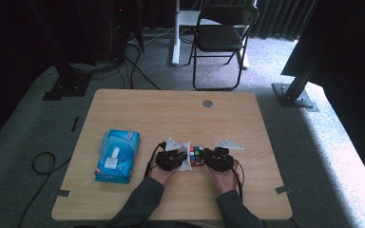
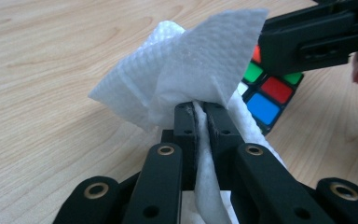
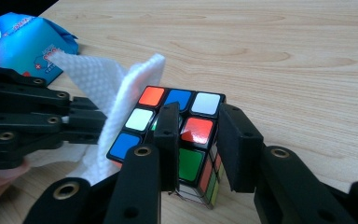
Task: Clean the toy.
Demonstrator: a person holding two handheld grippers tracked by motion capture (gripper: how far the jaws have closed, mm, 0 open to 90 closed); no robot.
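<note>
On a wooden tabletop (image 1: pixel 171 114), a person works two grippers at a puzzle cube (image 1: pixel 196 156) that sits between them. The left gripper (image 2: pixel 202 108) has its jaws pressed together on a white wipe (image 2: pixel 191 70), which fans out just ahead of its tips and lies against the cube's near side. The right gripper (image 3: pixel 198 133) has its jaws set either side of a corner of the cube (image 3: pixel 182 126); whether they pinch it or merely bracket it cannot be told. The step in hand appears to be wiping the cube clean, and it would go best if the right gripper steadies the cube firmly while the left drags the wipe flat across one face, keeping the cloth bunched close to the tips so it does not slip out. The cube is scrambled, its black frame carrying glossy red, blue, white and green tiles. A blue pack of wipes (image 1: pixel 117 154) lies well off to the left gripper's outer side.
</note>
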